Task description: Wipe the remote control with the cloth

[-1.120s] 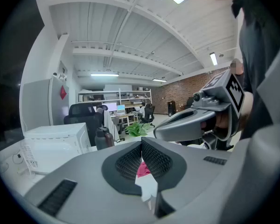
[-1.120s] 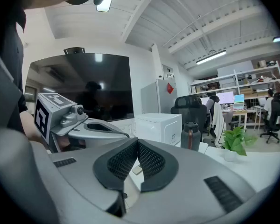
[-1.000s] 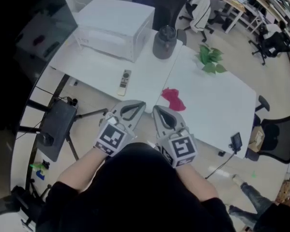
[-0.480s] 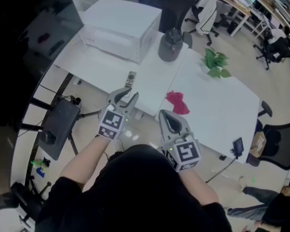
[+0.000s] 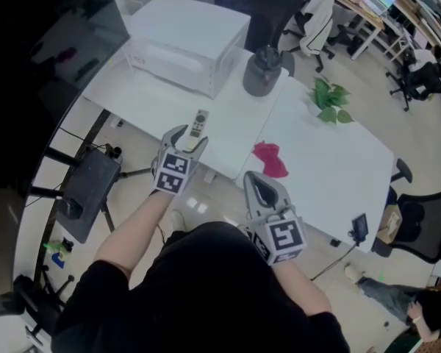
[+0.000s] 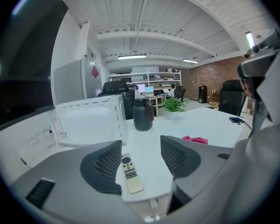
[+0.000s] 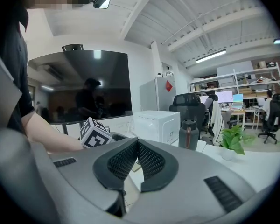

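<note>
A slim pale remote control lies near the front edge of the white table. My left gripper hovers just short of its near end, jaws opening, with the remote between and below them, untouched. A crumpled red cloth lies on the adjoining table, to the right of the remote. My right gripper is shut and empty, held off the table's front edge just below the cloth.
A white box-shaped appliance stands at the back left, a dark grey jug beside it. A green plant sprig lies at the back of the right table. Office chairs and a black tripod-mounted device stand around the tables.
My left gripper has moved forward and up to the remote's near end and its jaws have spread apart. The right gripper stayed shut and barely shifted.
</note>
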Motion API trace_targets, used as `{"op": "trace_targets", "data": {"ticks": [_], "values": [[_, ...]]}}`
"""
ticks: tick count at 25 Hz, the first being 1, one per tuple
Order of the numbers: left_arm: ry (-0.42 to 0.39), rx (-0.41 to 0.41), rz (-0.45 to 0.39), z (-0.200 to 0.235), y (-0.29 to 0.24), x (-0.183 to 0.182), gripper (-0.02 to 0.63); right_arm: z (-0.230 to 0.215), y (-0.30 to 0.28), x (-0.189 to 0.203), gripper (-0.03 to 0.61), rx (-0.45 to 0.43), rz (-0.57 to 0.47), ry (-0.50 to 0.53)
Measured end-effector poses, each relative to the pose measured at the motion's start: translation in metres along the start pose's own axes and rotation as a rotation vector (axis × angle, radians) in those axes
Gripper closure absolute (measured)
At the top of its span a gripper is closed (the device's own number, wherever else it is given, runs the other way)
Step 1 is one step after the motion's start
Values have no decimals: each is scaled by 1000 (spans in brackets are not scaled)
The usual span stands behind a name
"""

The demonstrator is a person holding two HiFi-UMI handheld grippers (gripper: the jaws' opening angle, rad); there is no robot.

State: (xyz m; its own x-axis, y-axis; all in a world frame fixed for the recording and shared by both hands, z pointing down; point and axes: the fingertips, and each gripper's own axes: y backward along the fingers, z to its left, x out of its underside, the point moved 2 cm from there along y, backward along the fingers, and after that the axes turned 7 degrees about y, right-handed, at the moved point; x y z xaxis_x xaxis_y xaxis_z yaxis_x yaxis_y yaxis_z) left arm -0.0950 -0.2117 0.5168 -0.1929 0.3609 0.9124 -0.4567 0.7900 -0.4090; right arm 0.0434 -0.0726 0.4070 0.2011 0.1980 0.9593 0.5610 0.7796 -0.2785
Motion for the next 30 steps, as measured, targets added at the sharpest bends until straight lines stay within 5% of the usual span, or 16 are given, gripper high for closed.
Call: {"op": "trace_targets", "data": {"ticks": [21,30], "values": [[183,-199,282,50,-87,105,302,-9,-11,16,578,-5,47,-7],[236,-191,356,48,-109,129,302,-18,-11,23,578,2,58,-21]]}}
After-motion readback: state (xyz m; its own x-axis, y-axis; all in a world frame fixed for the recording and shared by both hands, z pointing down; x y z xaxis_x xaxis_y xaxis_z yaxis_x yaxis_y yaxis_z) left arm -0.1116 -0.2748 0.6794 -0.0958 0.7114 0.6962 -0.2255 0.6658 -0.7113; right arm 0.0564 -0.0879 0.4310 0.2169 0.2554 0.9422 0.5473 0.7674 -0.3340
